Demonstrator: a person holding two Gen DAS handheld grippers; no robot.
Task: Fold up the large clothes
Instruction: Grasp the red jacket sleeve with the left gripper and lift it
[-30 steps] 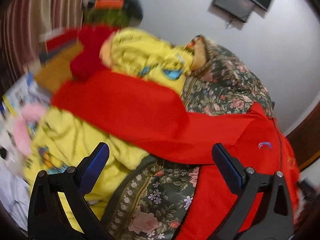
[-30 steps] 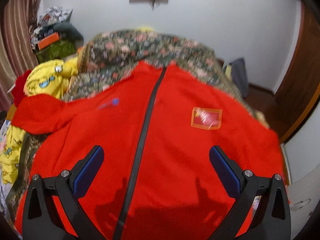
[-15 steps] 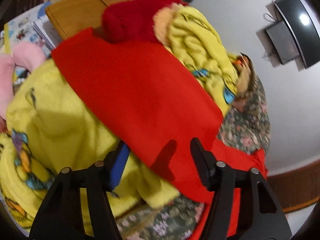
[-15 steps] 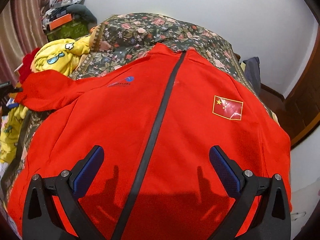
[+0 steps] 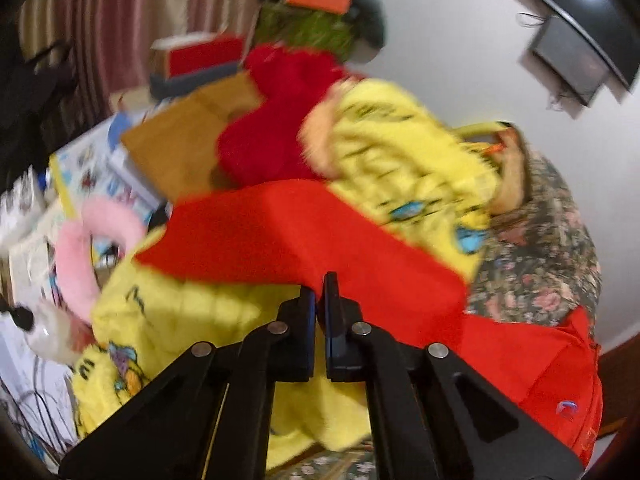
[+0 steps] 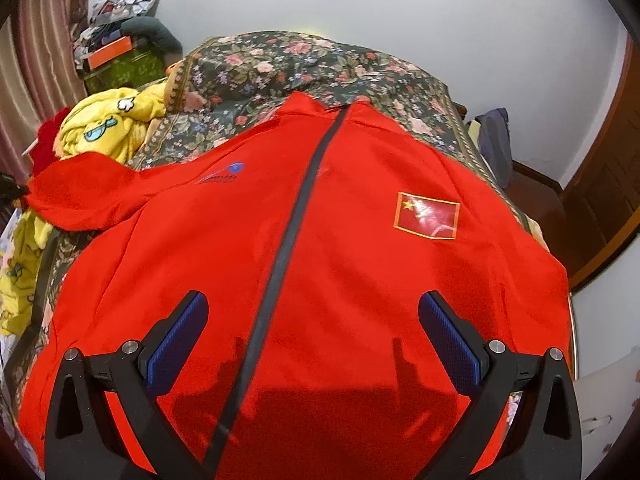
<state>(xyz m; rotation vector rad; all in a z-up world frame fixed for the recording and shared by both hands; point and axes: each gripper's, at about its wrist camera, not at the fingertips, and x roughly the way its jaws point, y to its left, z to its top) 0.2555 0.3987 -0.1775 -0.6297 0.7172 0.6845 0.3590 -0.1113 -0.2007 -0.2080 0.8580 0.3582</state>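
The right wrist view takes in the whole bed (image 6: 328, 64), covered by a dark flowered bedspread, with the red jacket (image 6: 304, 264) spread front-up over most of it, its black zipper (image 6: 288, 240) running from the collar at the far end toward the near edge. A flag patch (image 6: 427, 216) sits right of the zipper and a small blue logo (image 6: 224, 174) left of it. The right tool (image 6: 313, 334) hangs above the jacket's near part, its blue pads wide apart with nothing between them.

The left wrist view, blurred, shows only the bed's left side. There the jacket's sleeve (image 5: 304, 236) stretches out leftward over a heap of yellow fleece (image 5: 180, 312). The left tool (image 5: 320, 300) has just drawn its pads together at the sleeve's near edge. The tips meet right at the red cloth, but whether any fabric is pinched between them cannot be told.

Beyond the sleeve lie a red plush thing (image 5: 276, 120), a brown board (image 5: 188, 136), a pink ring-shaped cushion (image 5: 88, 248) and scattered papers. A striped curtain (image 5: 104, 20) hangs at far left, and a dark screen (image 5: 576, 40) is fixed on the white wall.

On the right, the jacket reaches the bed's edge, with a wooden door (image 6: 604, 184) past it. The left side is crowded, and the far end of the bedspread is bare.
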